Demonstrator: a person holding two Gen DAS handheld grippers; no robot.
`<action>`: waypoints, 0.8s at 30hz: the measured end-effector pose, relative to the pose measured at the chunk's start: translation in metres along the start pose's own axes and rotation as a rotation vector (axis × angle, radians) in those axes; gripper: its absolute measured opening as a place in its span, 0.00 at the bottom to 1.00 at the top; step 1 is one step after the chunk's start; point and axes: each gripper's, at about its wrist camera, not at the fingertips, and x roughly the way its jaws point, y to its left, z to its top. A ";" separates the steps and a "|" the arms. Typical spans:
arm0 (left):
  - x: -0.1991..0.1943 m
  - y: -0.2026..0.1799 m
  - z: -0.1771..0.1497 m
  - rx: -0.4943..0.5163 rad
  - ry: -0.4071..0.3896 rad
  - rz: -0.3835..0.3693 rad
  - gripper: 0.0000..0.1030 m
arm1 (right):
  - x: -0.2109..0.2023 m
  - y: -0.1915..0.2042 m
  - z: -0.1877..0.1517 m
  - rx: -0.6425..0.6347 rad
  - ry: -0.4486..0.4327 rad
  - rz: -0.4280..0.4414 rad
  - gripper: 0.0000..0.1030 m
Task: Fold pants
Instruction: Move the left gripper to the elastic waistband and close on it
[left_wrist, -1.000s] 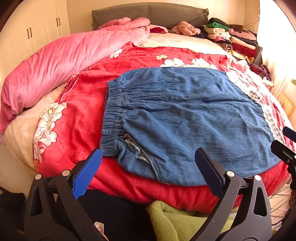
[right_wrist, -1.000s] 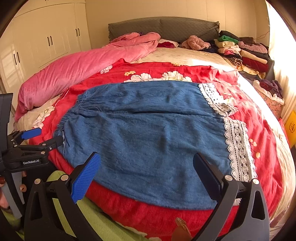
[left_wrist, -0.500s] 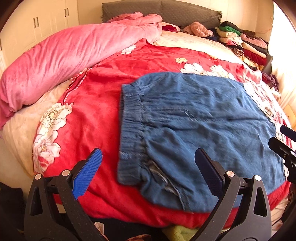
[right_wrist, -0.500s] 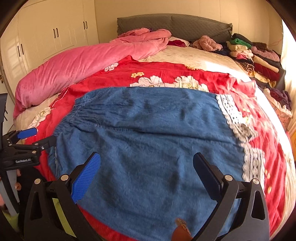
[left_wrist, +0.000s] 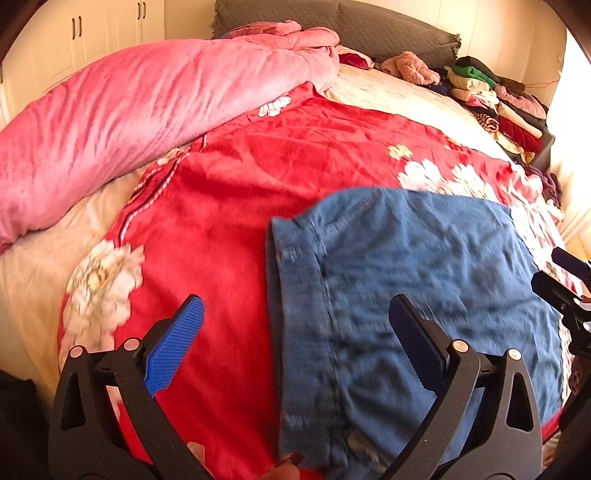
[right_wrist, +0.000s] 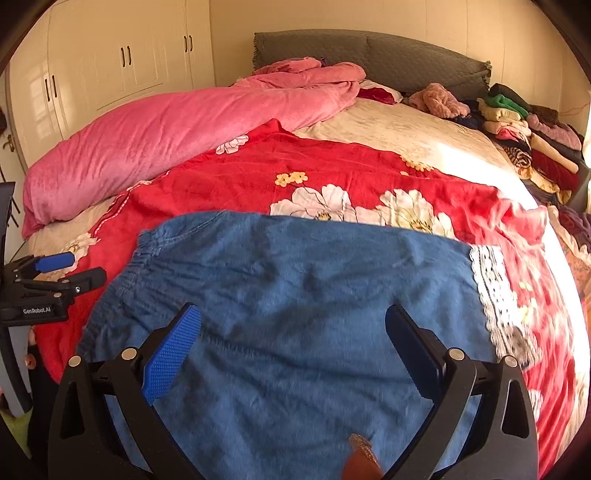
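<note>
Pants (right_wrist: 295, 295) of blue denim, elasticated waistband at left and white lace hems at right, spread flat on red floral blanket (right_wrist: 236, 177); left gripper (left_wrist: 295, 332) and right gripper (right_wrist: 293, 332) jaws apart, empty

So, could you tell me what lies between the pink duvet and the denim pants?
In both wrist views, only the red floral blanket lies between the pink duvet and the denim pants.

Blue denim pants (right_wrist: 295, 295) laid flat on red floral blanket (right_wrist: 236, 177); elastic waistband at left, lace-trimmed hems at right.
</note>
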 end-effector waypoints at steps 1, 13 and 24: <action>0.005 0.001 0.005 -0.002 0.007 0.000 0.91 | 0.007 -0.003 0.007 0.006 0.006 0.020 0.96; 0.065 0.010 0.045 0.041 0.058 -0.015 0.91 | 0.083 -0.020 0.051 -0.098 0.076 0.009 0.96; 0.103 0.009 0.046 0.125 0.087 -0.083 0.47 | 0.142 -0.005 0.072 -0.204 0.127 0.029 0.96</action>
